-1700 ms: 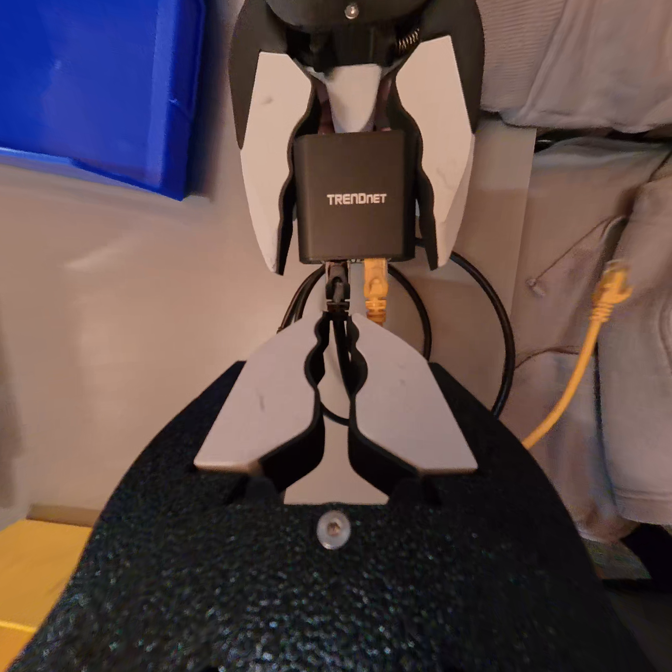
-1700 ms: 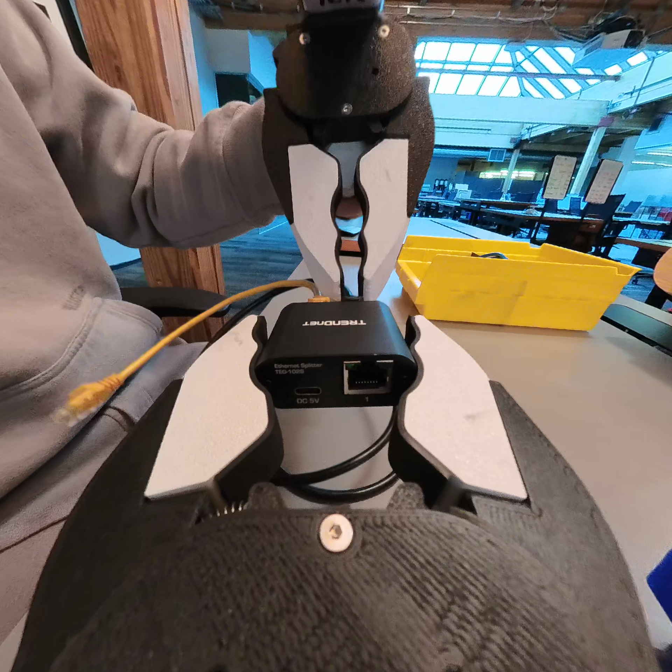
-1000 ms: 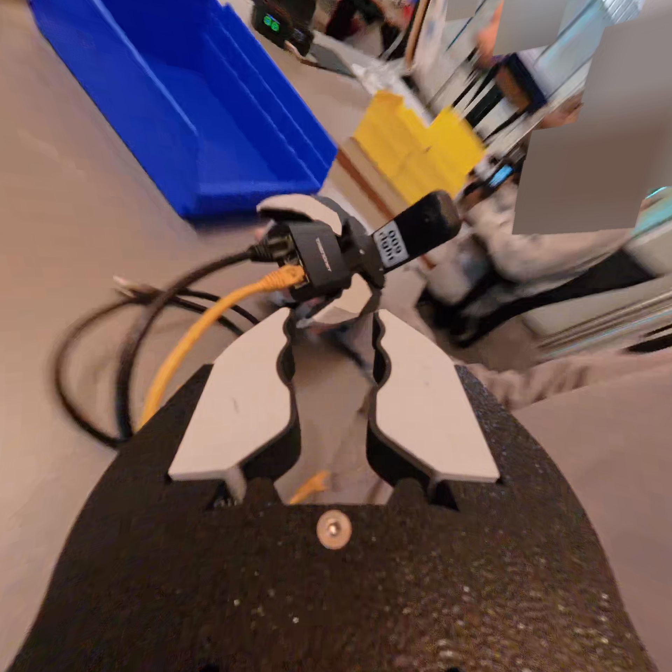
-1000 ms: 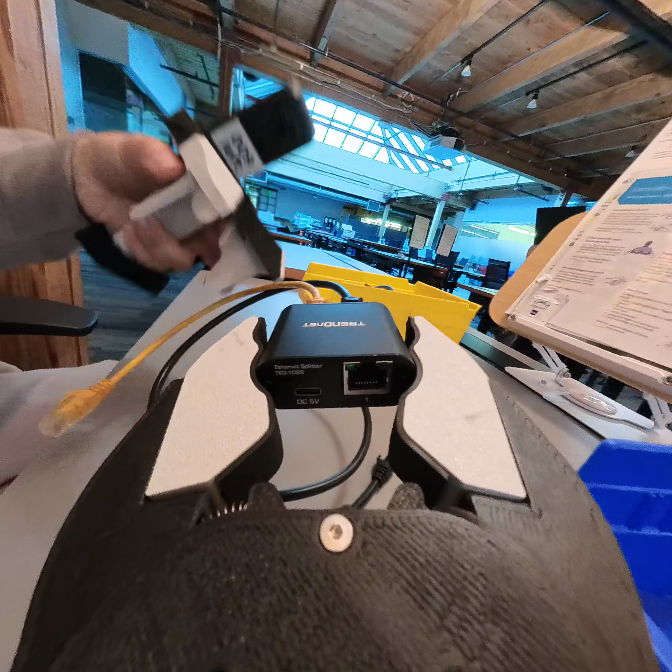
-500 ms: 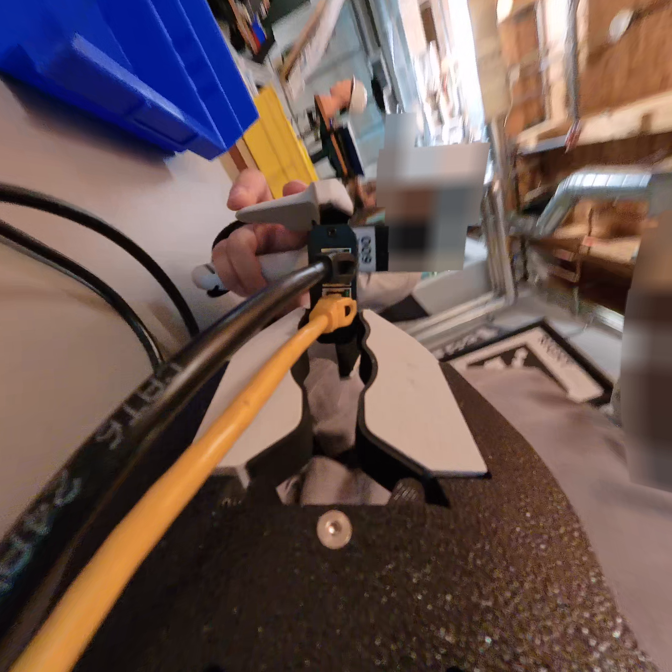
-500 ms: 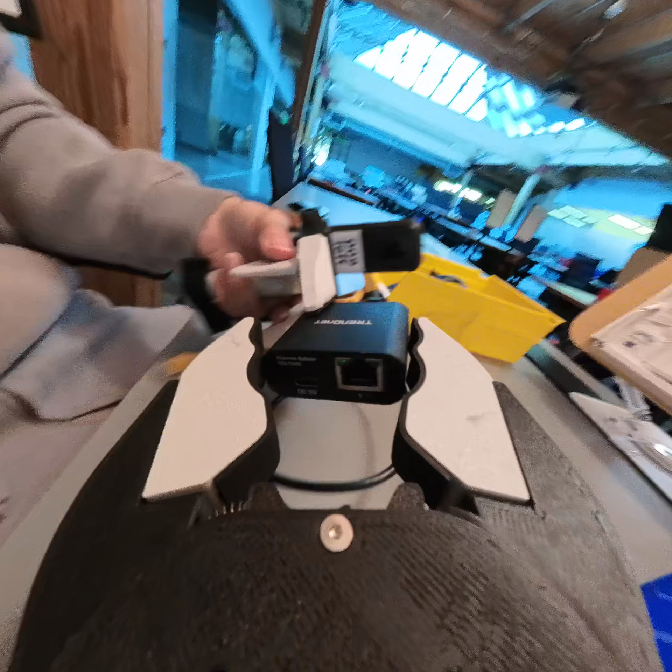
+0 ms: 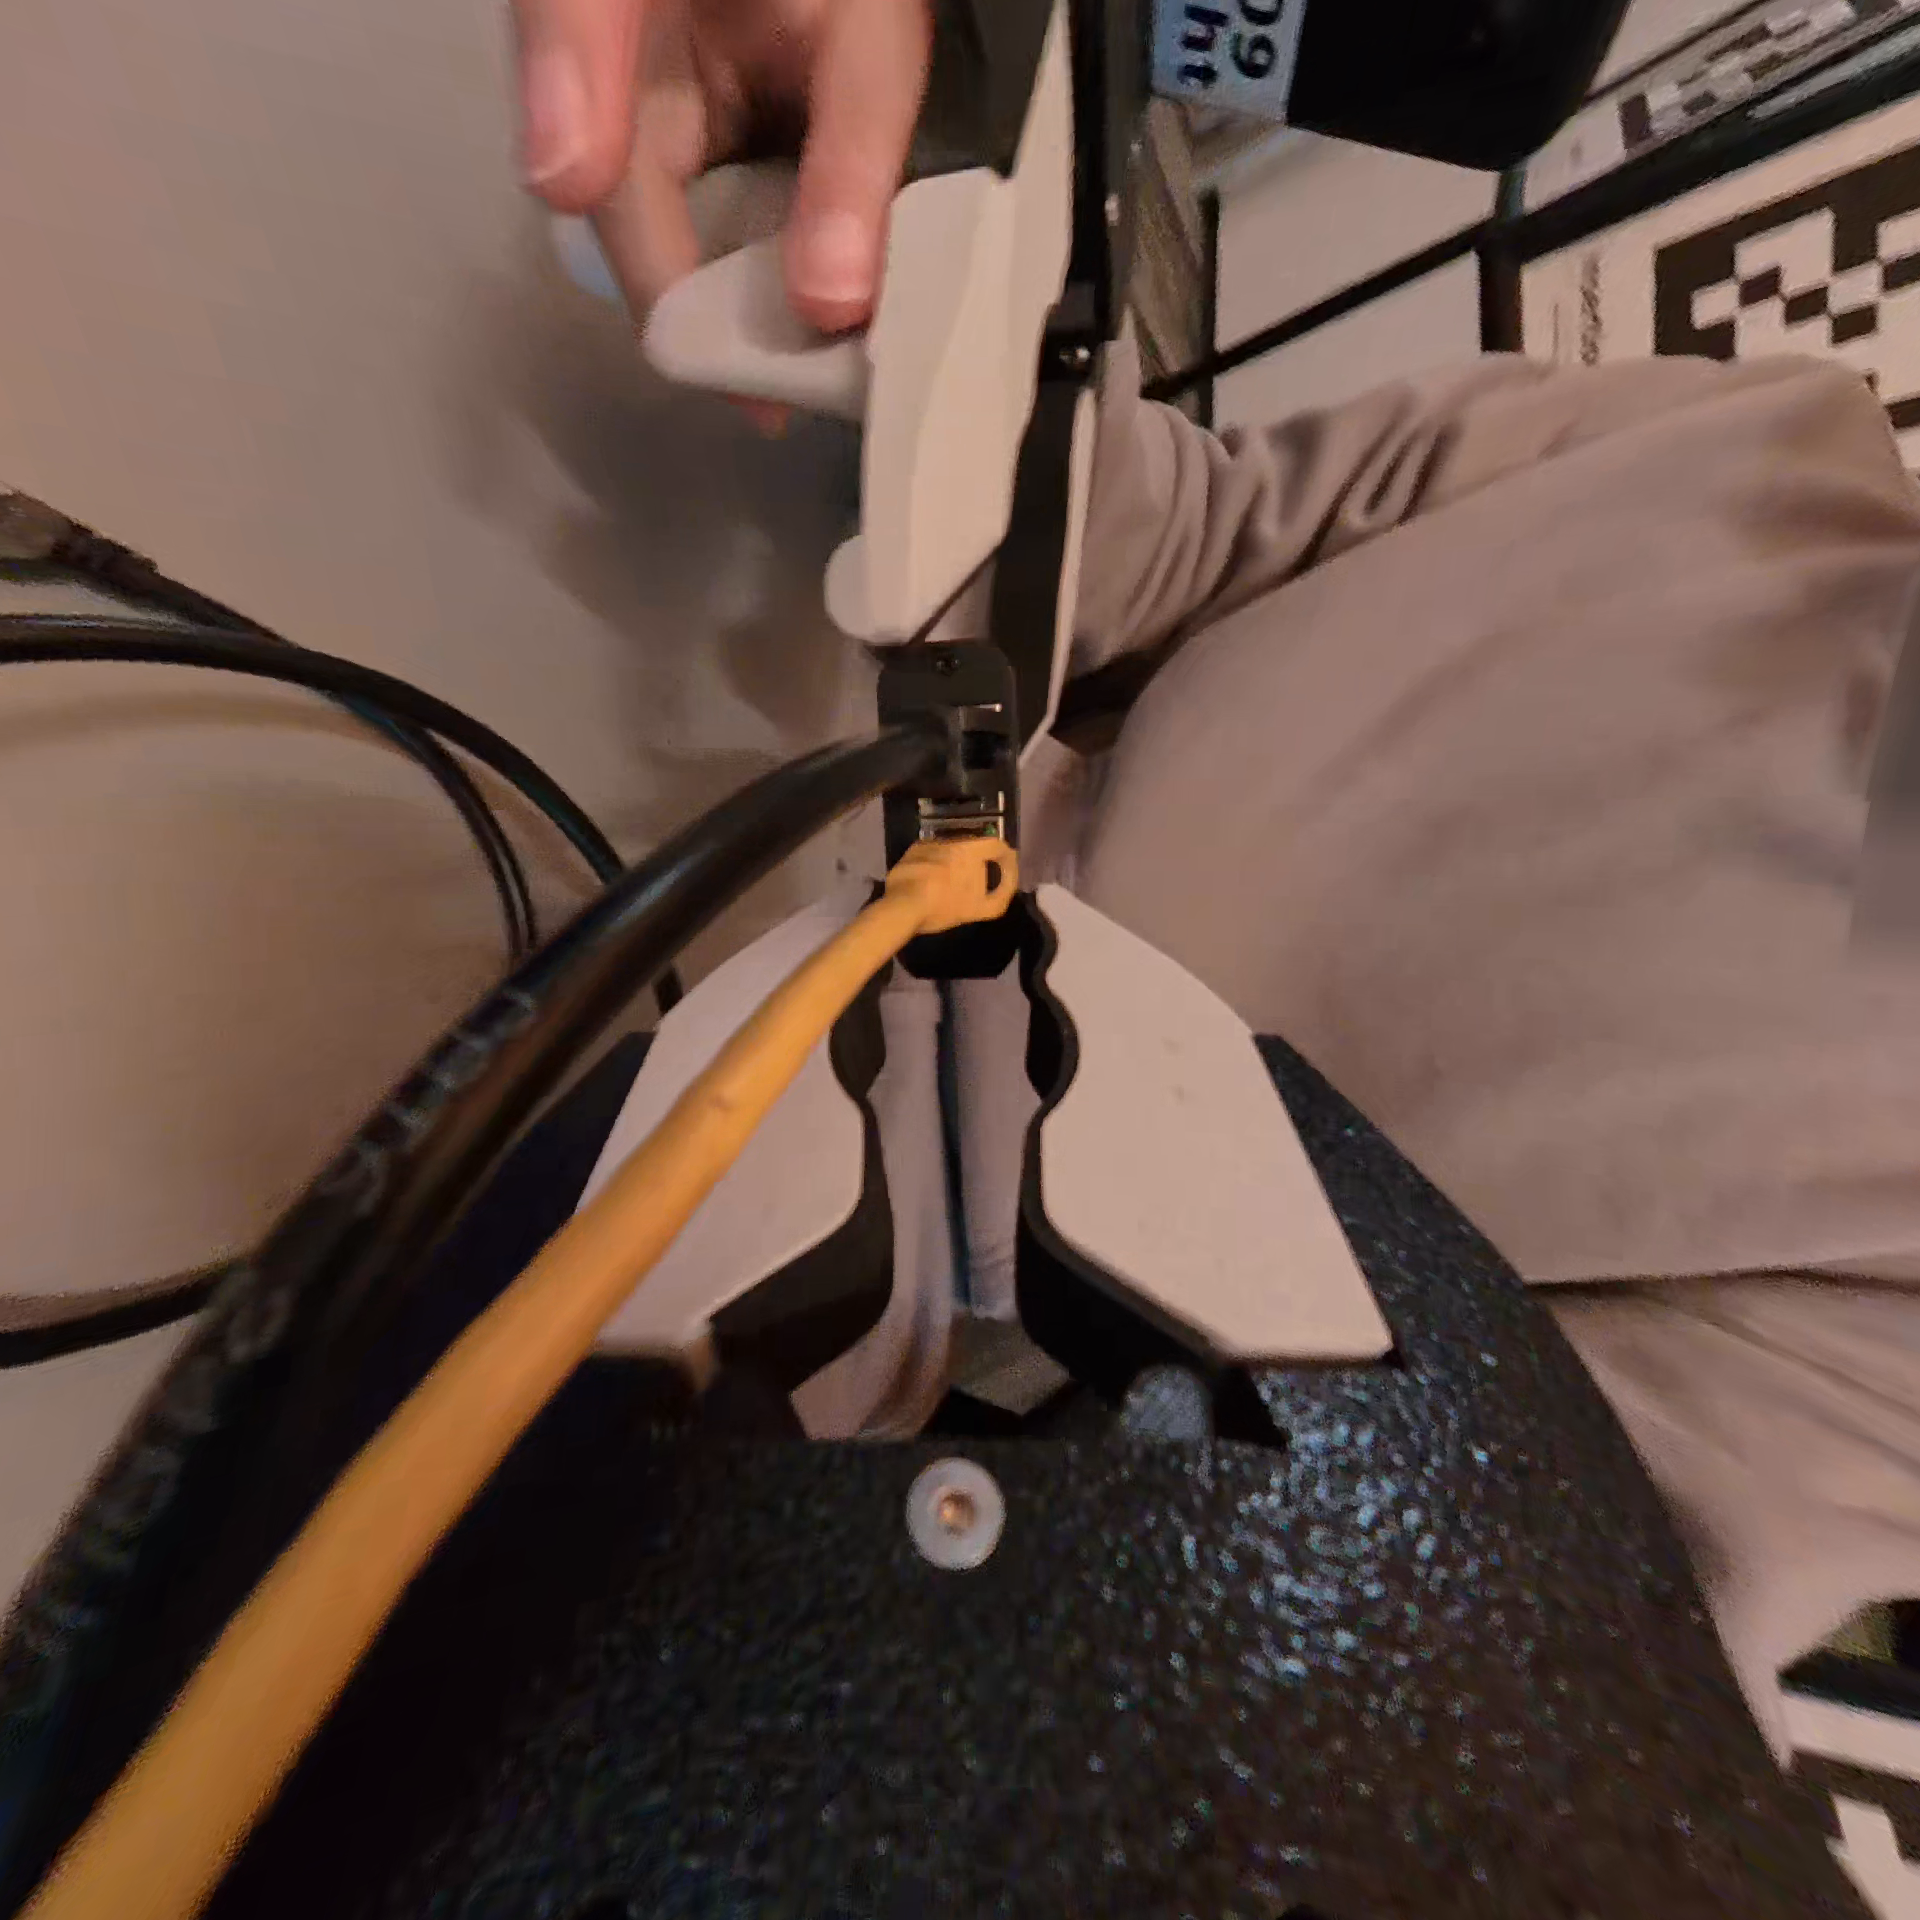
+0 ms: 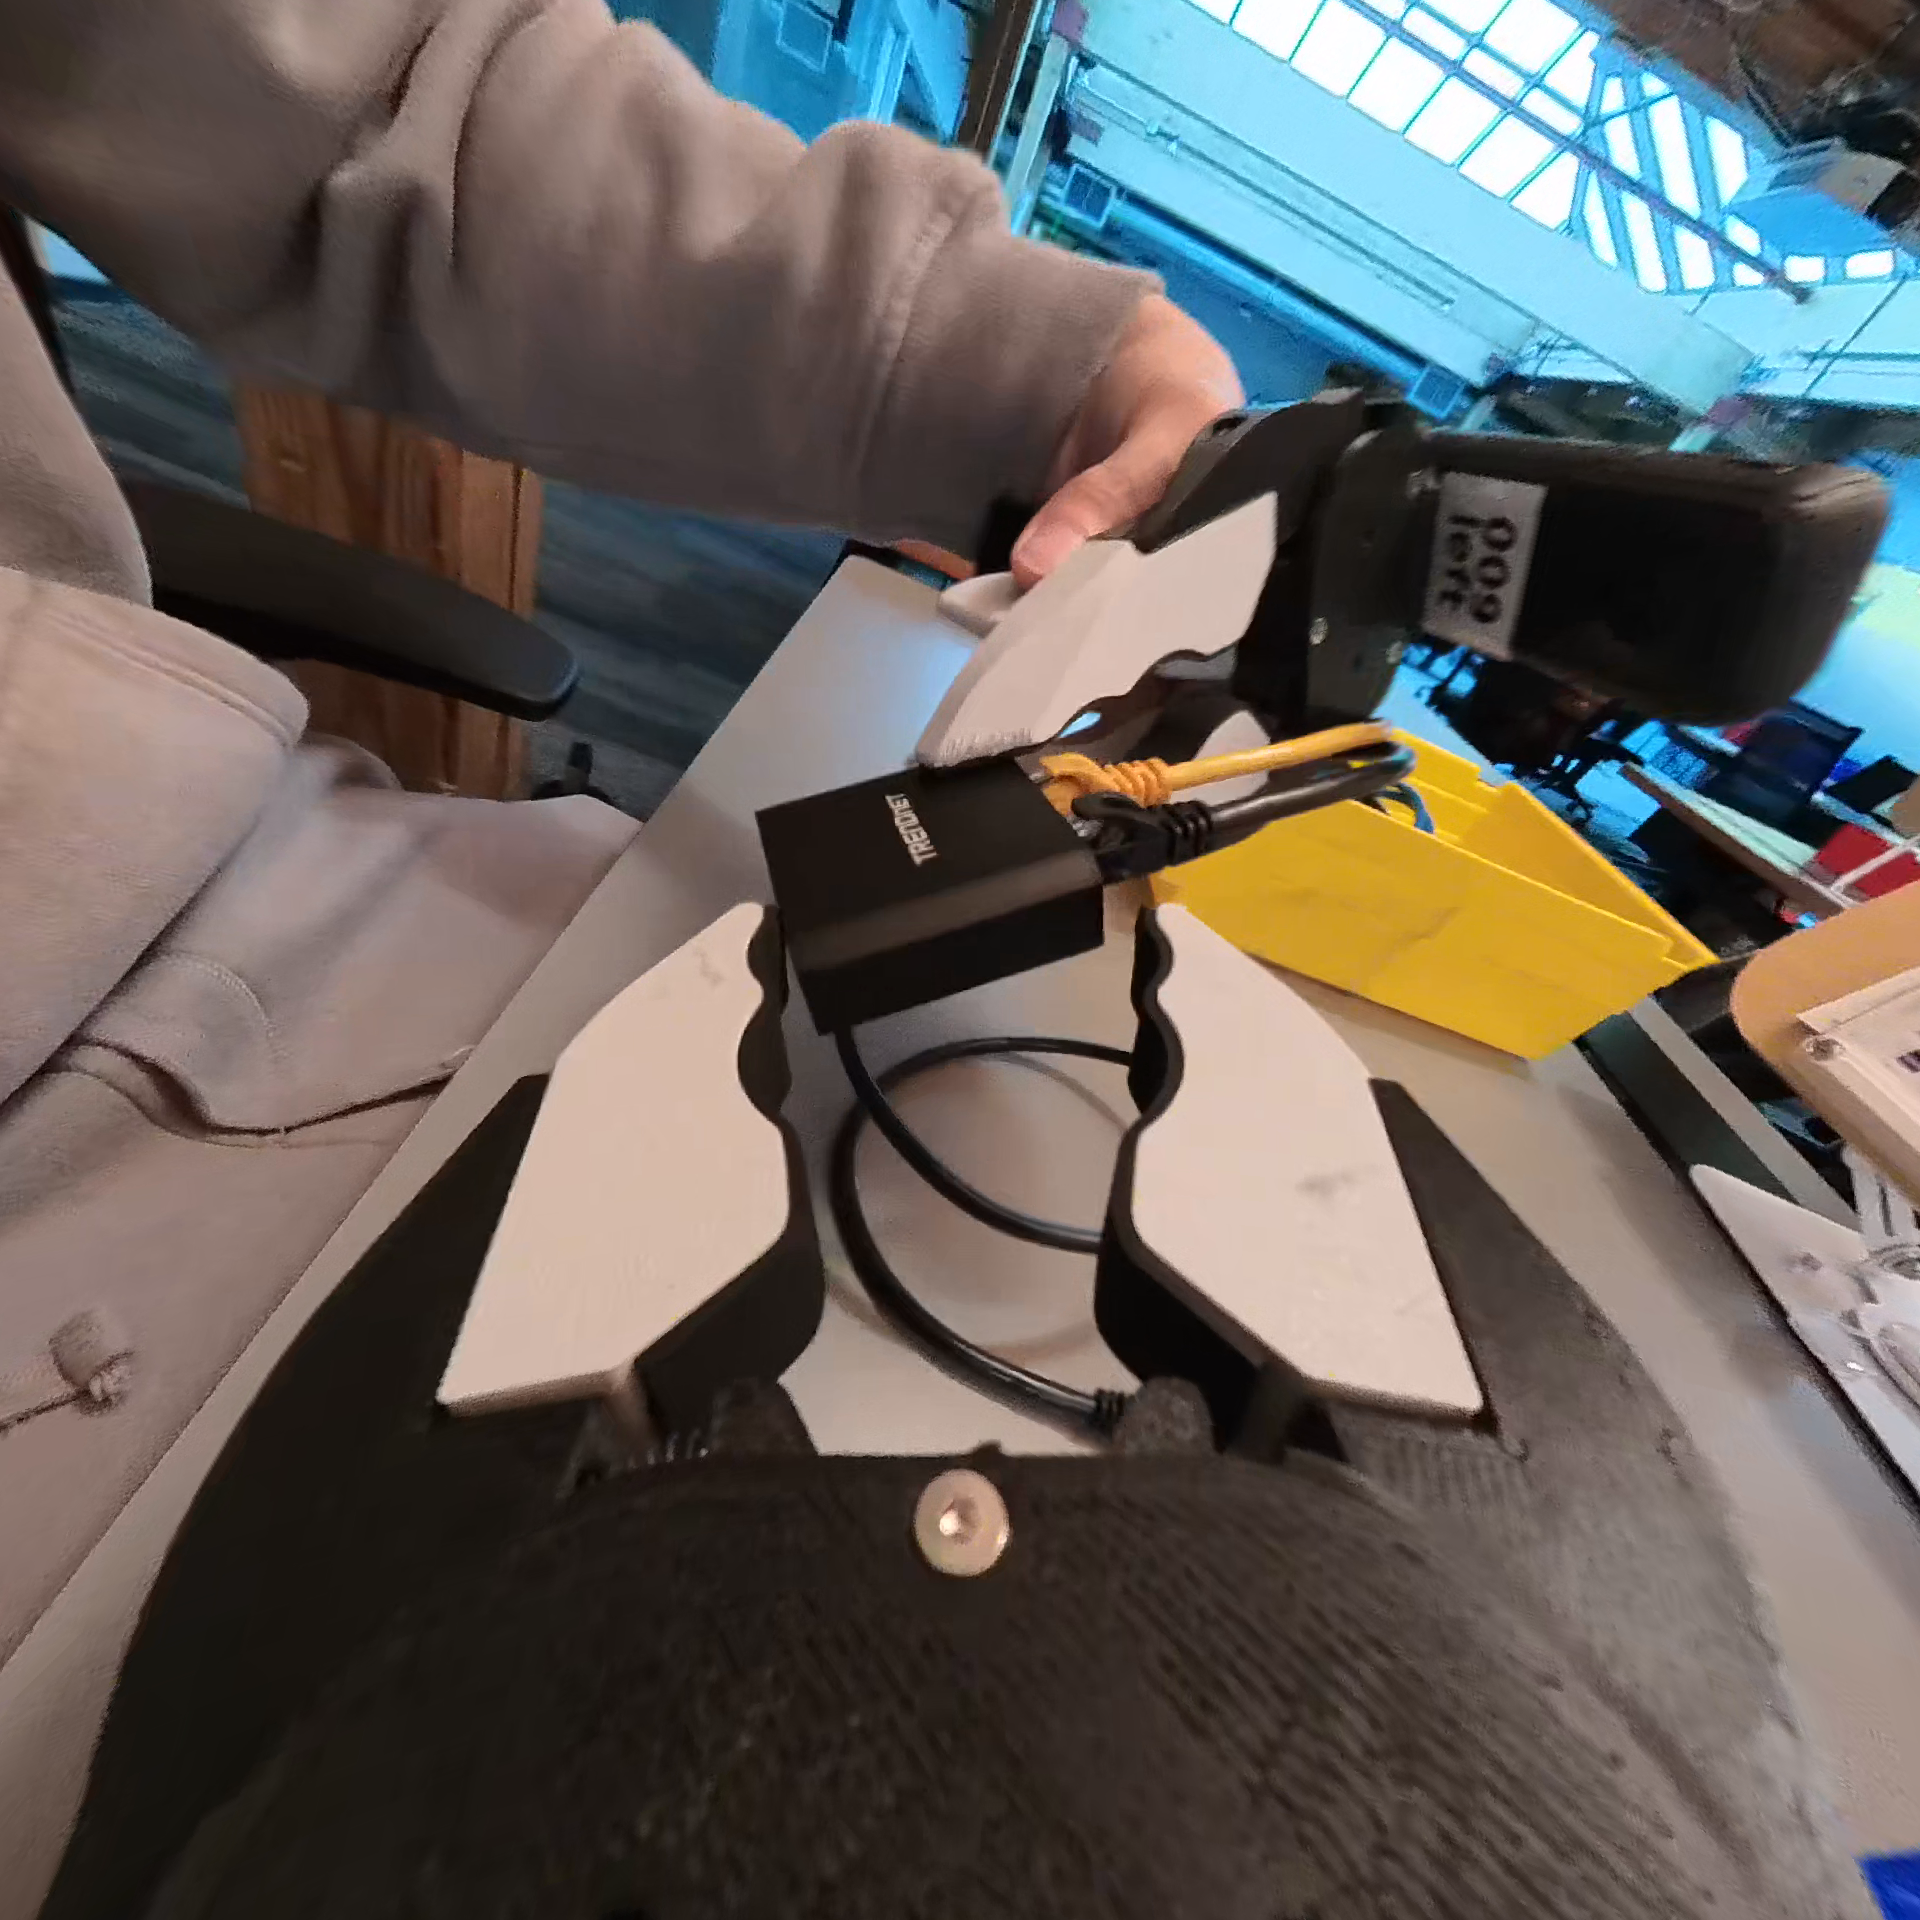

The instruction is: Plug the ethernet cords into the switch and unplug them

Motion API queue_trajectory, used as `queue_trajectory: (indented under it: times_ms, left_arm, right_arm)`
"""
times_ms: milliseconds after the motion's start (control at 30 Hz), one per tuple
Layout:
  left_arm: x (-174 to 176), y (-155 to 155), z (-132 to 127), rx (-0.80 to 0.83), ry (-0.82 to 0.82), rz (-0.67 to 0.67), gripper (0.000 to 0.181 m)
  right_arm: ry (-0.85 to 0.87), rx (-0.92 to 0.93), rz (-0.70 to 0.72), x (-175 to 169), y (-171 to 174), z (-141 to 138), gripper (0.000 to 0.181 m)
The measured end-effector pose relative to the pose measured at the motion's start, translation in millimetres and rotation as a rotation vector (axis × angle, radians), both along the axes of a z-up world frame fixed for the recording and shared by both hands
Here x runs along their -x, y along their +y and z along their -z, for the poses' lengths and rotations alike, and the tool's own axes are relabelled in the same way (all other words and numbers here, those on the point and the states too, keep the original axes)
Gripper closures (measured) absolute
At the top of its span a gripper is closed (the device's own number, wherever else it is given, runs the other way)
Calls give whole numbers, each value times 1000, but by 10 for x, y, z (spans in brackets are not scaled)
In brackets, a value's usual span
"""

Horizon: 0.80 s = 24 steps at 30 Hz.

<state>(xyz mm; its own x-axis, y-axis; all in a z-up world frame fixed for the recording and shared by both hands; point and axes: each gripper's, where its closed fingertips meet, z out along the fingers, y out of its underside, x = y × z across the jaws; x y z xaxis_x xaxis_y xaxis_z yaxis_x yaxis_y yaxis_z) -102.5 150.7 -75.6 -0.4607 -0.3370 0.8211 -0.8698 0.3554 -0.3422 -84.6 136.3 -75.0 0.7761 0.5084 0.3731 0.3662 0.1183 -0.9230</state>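
Note:
The black switch (image 8: 925, 894) hangs tilted above the table. A yellow cord (image 8: 1101, 774) and a black cord (image 8: 1143, 826) are plugged into its far end. My left gripper (image 7: 951, 914) is shut on the switch (image 7: 945, 727), pinching its flat faces next to the ports. Its upper finger (image 8: 1101, 644) lies on the switch's far corner. The black cord (image 7: 623, 904) and yellow cord (image 7: 727, 1101) run back over the left gripper. My right gripper (image 8: 956, 925) is open, and the switch's near edge sits just between its fingertips. One right finger (image 7: 945, 416) comes down from above.
A yellow bin (image 8: 1403, 914) stands on the grey table (image 8: 1558, 1195) behind the switch. A loop of black cord (image 8: 894, 1174) lies under my right gripper. A stand with paper (image 8: 1849, 1008) is at the right. The person's sleeve (image 8: 623, 260) and lap fill the left. Left and right tips are no more than a few centimetres apart.
My left gripper let go of the black cord, swung round to the port side and closed on the switch. The switch turned out of my right gripper's hold, and the jaws now stand apart.

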Motion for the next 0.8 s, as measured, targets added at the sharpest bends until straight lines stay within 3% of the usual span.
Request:
queue_trajectory:
  times_ms: [133, 200, 300, 367, 467, 667, 700, 800]
  left_arm:
    - [-56, -4, 35, -22, -6, 29, 159]
    - [-182, 25, 5, -7, -54, -34, 159]
    - [-599, 145, -121, 31, -190, -329, 155]
    - [-792, 270, -226, 83, -260, -543, 144]
    - [-759, 277, -135, 111, -313, -688, 134]
    - [-699, 109, -243, 577, -196, -798, 138]
    - [-704, 133, -235, 612, -197, -819, 153]
    - [-665, 171, -210, 623, -232, -850, 158]
  right_arm:
    - [-57, -15, 18, -13, 54, 43, 120]
    - [-78, -48, 96, -128, 97, 15, 120]
    - [-50, -100, 357, -487, 240, -97, 120]
    - [-6, -153, 538, -714, 298, -199, 120]
    - [52, -230, 693, -843, 335, -296, 120]
    - [69, -288, 743, -653, 475, -285, 120]
    - [71, -291, 728, -601, 495, -292, 120]
    - [78, -245, 645, -539, 529, -248, 120]
